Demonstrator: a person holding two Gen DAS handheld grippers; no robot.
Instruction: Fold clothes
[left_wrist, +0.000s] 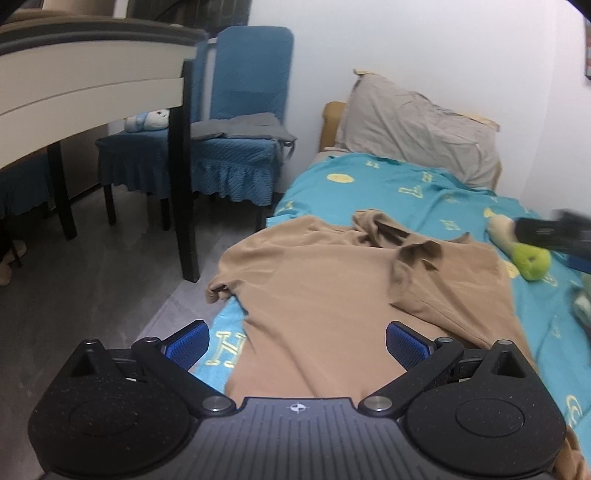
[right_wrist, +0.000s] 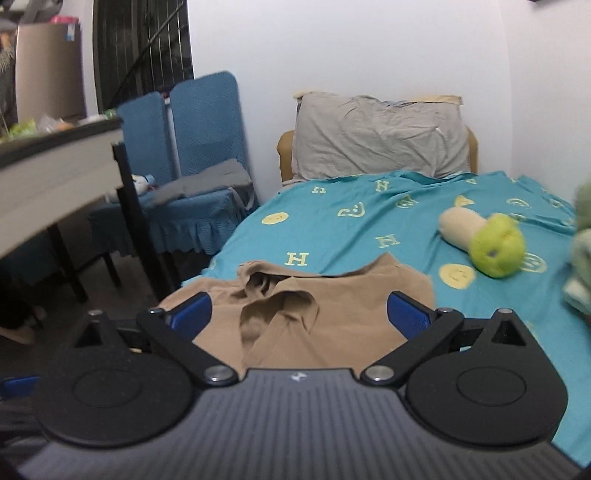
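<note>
A tan shirt (left_wrist: 332, 280) lies rumpled on the turquoise bedsheet (left_wrist: 406, 181). Left claw (left_wrist: 297, 343) and right claw (right_wrist: 299, 314) hover above it, both spread apart and empty.

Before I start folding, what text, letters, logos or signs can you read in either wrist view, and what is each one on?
"H": yellow letter printed on the teal bedsheet, clear just beyond the tan shirt and again near it.
"N": yellow letter on the same sheet, near the pillow.
Other yellow prints there are smiley faces and letters too distorted to read.
Label on the brown cabinet: too blurred.
Crosshair mark on each claw body: a symbol, no words.
</note>
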